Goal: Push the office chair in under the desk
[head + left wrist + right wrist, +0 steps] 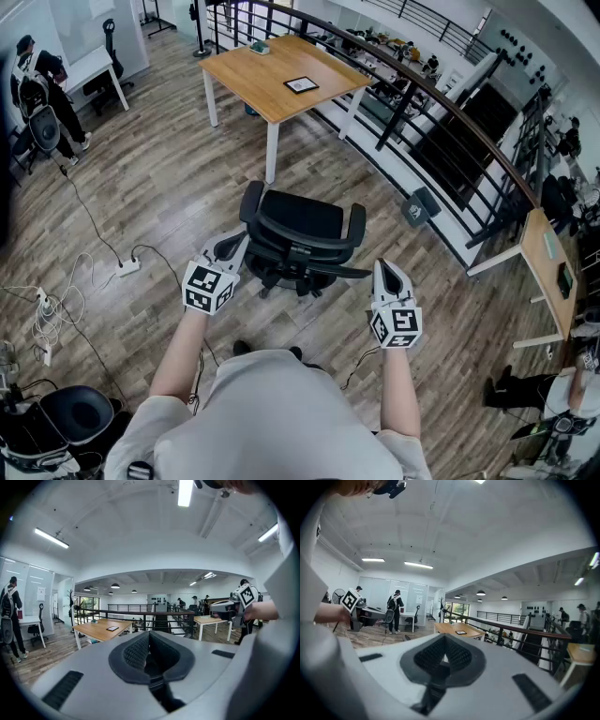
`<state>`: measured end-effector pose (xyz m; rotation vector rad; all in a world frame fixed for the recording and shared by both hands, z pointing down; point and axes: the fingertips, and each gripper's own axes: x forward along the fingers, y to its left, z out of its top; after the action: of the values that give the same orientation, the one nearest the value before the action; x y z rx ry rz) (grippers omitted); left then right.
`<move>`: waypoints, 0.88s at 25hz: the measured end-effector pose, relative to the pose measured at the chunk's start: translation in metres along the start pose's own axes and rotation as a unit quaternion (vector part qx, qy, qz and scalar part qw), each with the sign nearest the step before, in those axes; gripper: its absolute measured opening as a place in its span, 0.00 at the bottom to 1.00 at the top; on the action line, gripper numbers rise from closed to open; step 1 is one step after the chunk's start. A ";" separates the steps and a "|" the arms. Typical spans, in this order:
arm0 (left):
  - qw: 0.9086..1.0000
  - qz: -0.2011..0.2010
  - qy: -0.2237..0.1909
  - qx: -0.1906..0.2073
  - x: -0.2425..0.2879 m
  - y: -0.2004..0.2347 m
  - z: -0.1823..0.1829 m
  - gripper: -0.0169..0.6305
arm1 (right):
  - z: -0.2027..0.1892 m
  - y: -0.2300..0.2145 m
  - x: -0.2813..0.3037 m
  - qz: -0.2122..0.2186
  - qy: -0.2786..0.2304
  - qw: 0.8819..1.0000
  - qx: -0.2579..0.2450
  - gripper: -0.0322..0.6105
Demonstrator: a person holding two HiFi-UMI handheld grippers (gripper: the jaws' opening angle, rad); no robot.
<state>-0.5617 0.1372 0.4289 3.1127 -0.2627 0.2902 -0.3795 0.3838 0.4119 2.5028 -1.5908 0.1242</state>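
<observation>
**Both grippers clenched near the office chair (pixel 300 225), which stands apart from the desk (pixel 281 70)**

At the far left of the head view a person (pixel 42 84) with a backpack stands beside a small white table (pixel 94 64). Below them, cables (pixel 89 220) run over the wooden floor (pixel 169 187) to a power strip (pixel 128 267).

Next comes the left gripper (pixel 236 246), held out in front of the person who wears the camera. In its own view its jaws are pressed together with nothing between them. In the head view its tip lies just beside the left side of the chair; I cannot tell if it touches the chair.

The black office chair is in the middle of the floor, between the two grippers and a little beyond them. Its backrest seems to be on the near side and its seat towards the desk. The chair is well apart from the desk, with bare floor between them. The desk has a wooden top and white legs, and a tablet (pixel 301 84) lies flat on it.

To the right of the chair is the right gripper (pixel 382 267). Its jaws are also closed on nothing. It is near the right side of the chair, but a strip of floor shows between them.

Further right a dark railing (pixel 441 103) runs diagonally across the room, and a second desk (pixel 544 258) stands behind it at the right edge.
</observation>
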 end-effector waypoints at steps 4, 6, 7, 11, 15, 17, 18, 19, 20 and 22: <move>1.000 -0.001 0.001 -0.002 -0.001 -0.003 -0.003 0.02 | -0.002 -0.001 -0.003 -0.001 0.001 1.000 0.000 0.05; 1.000 -0.002 0.002 -0.002 0.001 -0.002 -0.002 0.02 | -0.001 -0.001 -0.001 -0.002 0.000 1.000 0.000 0.05; 1.000 -0.002 0.002 -0.002 0.001 -0.001 -0.002 0.02 | 0.000 -0.001 0.000 -0.002 0.000 1.000 0.000 0.05; 1.000 -0.003 0.005 -0.004 0.002 0.000 -0.003 0.02 | 0.001 0.001 0.001 -0.001 -0.001 1.000 -0.004 0.05; 1.000 -0.005 0.010 0.001 0.005 -0.001 -0.004 0.02 | 0.000 -0.001 0.003 -0.001 0.003 1.000 0.000 0.05; 1.000 -0.006 0.015 0.005 0.006 -0.001 -0.006 0.02 | -0.004 -0.001 0.003 0.004 0.007 1.000 -0.002 0.05; 1.000 -0.006 0.018 0.006 0.006 -0.002 -0.008 0.02 | -0.007 -0.001 0.003 0.005 0.010 1.000 -0.006 0.05; 1.000 -0.007 0.021 0.008 0.007 -0.002 -0.010 0.02 | -0.010 -0.001 0.003 0.006 0.014 1.000 -0.011 0.05; 1.000 -0.008 0.024 0.009 0.008 -0.002 -0.013 0.02 | -0.013 -0.001 0.003 0.005 0.018 1.000 -0.016 0.05; 0.999 -0.010 0.030 0.013 0.010 -0.001 -0.015 0.02 | -0.015 -0.003 0.004 0.000 0.023 0.999 -0.022 0.06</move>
<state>-0.5550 0.1365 0.4455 3.1235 -0.2282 0.3883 -0.3742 0.3843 0.4274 2.4491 -1.5590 0.1455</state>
